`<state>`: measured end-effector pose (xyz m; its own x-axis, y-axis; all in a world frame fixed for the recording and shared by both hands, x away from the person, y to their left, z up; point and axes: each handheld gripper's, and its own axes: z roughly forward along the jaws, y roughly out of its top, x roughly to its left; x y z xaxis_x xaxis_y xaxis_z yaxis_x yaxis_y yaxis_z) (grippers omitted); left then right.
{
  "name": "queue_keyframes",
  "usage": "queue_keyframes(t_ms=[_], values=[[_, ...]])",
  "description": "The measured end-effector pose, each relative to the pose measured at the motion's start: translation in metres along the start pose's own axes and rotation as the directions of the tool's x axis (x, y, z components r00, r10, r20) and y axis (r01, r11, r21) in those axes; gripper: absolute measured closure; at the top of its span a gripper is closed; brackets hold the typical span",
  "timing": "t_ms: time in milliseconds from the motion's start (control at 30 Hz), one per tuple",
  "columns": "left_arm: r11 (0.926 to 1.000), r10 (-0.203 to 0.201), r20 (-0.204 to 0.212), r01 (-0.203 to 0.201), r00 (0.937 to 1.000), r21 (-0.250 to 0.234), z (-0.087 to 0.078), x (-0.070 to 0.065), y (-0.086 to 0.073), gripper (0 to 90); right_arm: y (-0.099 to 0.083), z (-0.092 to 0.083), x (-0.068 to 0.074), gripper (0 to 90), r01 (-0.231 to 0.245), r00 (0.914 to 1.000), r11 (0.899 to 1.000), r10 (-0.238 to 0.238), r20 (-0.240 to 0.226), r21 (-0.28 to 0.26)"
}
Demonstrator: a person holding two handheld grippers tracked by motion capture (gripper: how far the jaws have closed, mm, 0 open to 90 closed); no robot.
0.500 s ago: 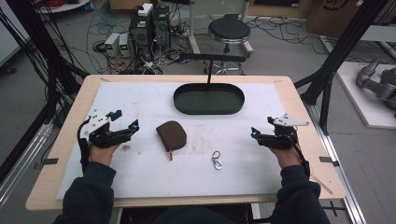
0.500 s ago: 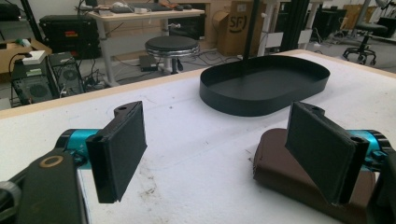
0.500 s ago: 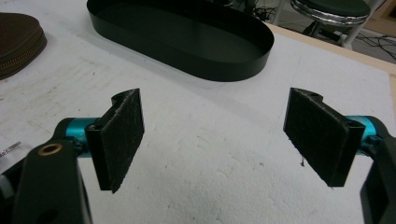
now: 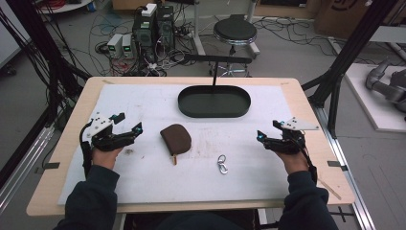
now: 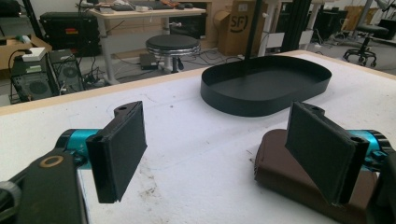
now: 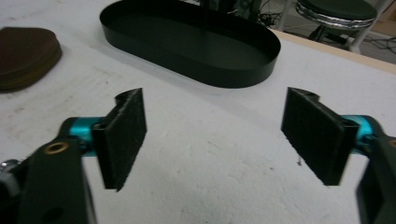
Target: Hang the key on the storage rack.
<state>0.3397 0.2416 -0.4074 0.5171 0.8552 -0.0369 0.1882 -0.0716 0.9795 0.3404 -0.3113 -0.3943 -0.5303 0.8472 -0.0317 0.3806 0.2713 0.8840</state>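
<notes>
Brown pouch (image 4: 175, 138) beside left claw (image 4: 130, 128); carabiner (image 4: 222, 164), black tray (image 4: 214, 101) apart.

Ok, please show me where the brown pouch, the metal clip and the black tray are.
brown pouch (image 4: 175, 138), high view, middle of its top.
metal clip (image 4: 222, 164), high view, middle of the clip.
black tray (image 4: 213, 112), high view, its near wall.

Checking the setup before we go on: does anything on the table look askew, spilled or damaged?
Nothing stands out. The brown pouch and metal clip lie flat on the mat, the black tray sits level; only faint smudges mark the white mat.
</notes>
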Motion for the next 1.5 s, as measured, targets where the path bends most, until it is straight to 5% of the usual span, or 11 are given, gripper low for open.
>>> queue_keyframes(t_ms=[367, 600, 733, 833, 967, 1067, 1100, 1167, 1267, 1500], values=[[0.9999, 0.01, 0.008, -0.01, 0.9999, 0.002, -0.002, -0.003, -0.001, 21.2, 0.005, 0.004, 0.026, 33.1, 0.032, 0.9964, 0.999, -0.032, -0.078, -0.001], [0.9998, 0.006, 0.005, -0.006, 1.0, 0.019, 0.002, -0.001, -0.002, 21.6, 0.005, 0.02, 0.047, 39.5, 0.072, 0.9858, 0.997, -0.065, -0.155, 0.043], [0.9996, 0.01, 0.002, -0.01, 0.9999, 0.026, 0.002, -0.002, -0.002, 22.1, 0.0, 0.035, 0.061, 38.1, 0.081, 0.9689, 0.991, -0.053, -0.242, 0.109], [0.9995, 0.009, 0.001, -0.009, 1.0, 0.03, 0.002, -0.003, -0.003, 22.5, -0.003, 0.044, 0.079, 29.1, 0.175, 0.9439, 0.977, -0.131, -0.303, 0.124], [0.9994, 0.012, -0.001, -0.012, 0.9999, 0.034, 0.002, -0.003, -0.003, 22.7, -0.005, 0.05, 0.086, 28.7, 0.187, 0.9338, 0.97, -0.127, -0.334, 0.153], [0.9993, 0.009, -0.003, -0.009, 1.0, 0.036, 0.002, -0.003, -0.003, 22.7, -0.008, 0.056, 0.092, 30.4, 0.193, 0.9237, 0.963, -0.112, -0.366, 0.19], [0.9993, 0.009, -0.002, -0.009, 1.0, 0.038, 0.002, -0.002, -0.003, 22.8, -0.011, 0.06, 0.095, 35.4, 0.205, 0.9191, 0.951, -0.106, -0.38, 0.232], [0.9992, 0.01, -0.003, -0.01, 0.9999, 0.038, 0.002, -0.003, -0.003, 23.0, -0.013, 0.063, 0.097, 41.2, 0.217, 0.9109, 0.942, -0.101, -0.4, 0.256], [0.999, 0.014, -0.002, -0.014, 0.9999, 0.043, 0.003, -0.003, -0.003, 23.2, -0.014, 0.064, 0.098, 46.6, 0.24, 0.9041, 0.931, -0.112, -0.412, 0.274], [0.9988, 0.012, -0.004, -0.012, 0.9999, 0.047, 0.003, -0.003, -0.004, 23.4, -0.013, 0.062, 0.095, 67.8, 0.256, 0.9031, 0.927, -0.127, -0.41, 0.275]])
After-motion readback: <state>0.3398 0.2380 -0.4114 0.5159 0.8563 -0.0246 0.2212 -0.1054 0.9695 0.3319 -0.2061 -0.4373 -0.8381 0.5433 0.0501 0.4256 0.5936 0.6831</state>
